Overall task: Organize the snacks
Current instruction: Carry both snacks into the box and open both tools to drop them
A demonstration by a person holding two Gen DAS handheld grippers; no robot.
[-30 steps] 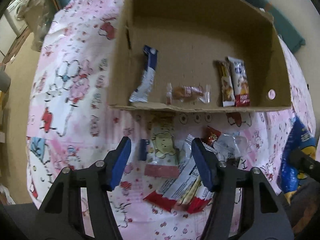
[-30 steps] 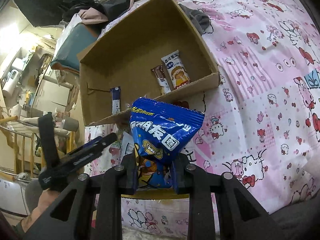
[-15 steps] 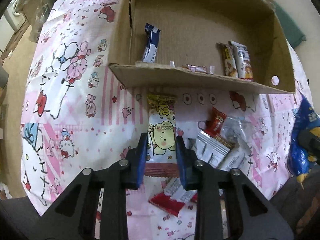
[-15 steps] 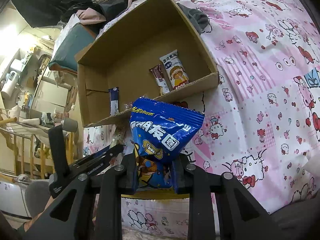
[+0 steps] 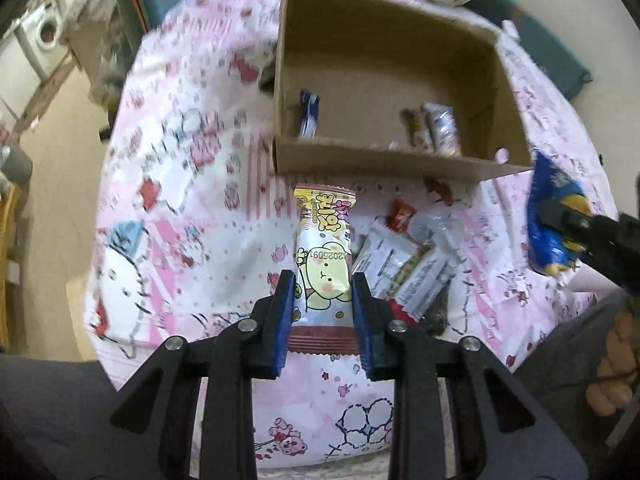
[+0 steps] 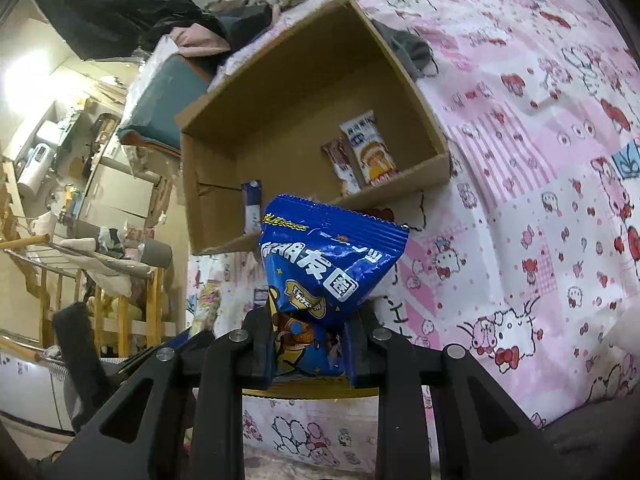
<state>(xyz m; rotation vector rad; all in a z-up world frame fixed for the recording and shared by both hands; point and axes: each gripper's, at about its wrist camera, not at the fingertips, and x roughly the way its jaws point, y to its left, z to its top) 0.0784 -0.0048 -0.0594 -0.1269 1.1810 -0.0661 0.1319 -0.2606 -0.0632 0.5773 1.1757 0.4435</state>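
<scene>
My left gripper (image 5: pixel 322 300) is shut on a long bear-print snack packet (image 5: pixel 323 248) and holds it above the pink bedsheet, in front of the open cardboard box (image 5: pixel 384 160). My right gripper (image 6: pixel 308 336) is shut on a blue snack bag (image 6: pixel 328 264), which also shows at the right edge of the left wrist view (image 5: pixel 550 220). The box (image 6: pixel 400 120) holds a blue-white packet (image 5: pixel 308 116) at its left and two packets (image 5: pixel 434 128) at its right. A pile of loose snacks (image 5: pixel 404 264) lies on the sheet right of my left gripper.
The pink cartoon-print bedsheet (image 6: pixel 540 200) spreads around the box. A teal cushion (image 6: pixel 168 96) and heaped clothes (image 6: pixel 256 0) lie behind the box. A wooden drying rack (image 6: pixel 100 280) and room furniture stand off the bed's left side.
My left gripper closed on the bear-print packet, lifted it off the sheet and drew back from the box. My right gripper stayed shut on the blue bag, nearly still.
</scene>
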